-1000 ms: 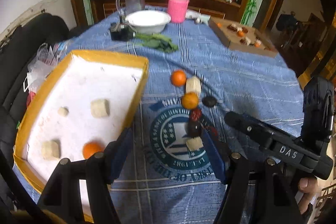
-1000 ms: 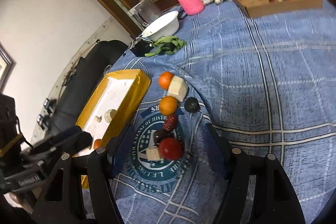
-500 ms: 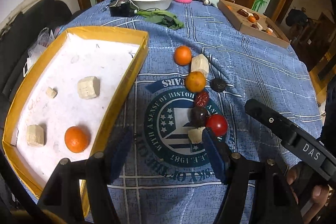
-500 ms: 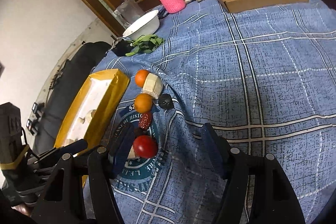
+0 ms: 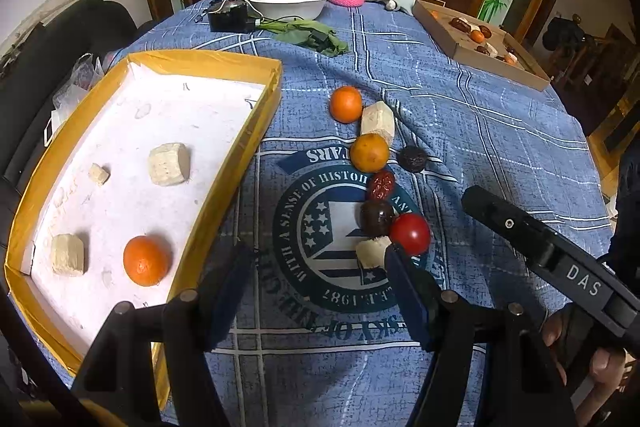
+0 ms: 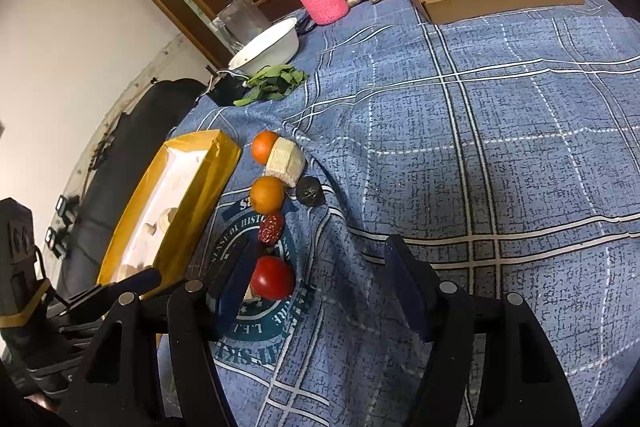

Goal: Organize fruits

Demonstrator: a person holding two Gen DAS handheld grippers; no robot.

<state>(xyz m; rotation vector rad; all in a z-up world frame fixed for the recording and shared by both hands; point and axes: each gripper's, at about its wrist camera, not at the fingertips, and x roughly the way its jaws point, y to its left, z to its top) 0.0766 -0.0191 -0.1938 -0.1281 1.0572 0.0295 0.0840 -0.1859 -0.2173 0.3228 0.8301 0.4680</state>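
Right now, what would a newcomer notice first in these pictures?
Probably the red tomato lying between the open fingers of the right gripper, closing a line of fruits on the blue tablecloth. Left of it, the yellow tray holds an orange.

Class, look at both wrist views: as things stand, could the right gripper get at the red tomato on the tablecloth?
Probably yes. The right gripper is open, and the red tomato lies just inside its left finger. The pale chunk and dark fruit touch the tomato, so they may crowd the grasp.

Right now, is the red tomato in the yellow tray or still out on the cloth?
Out. The tomato sits on the blue cloth, right of the yellow tray, touching a dark fruit.
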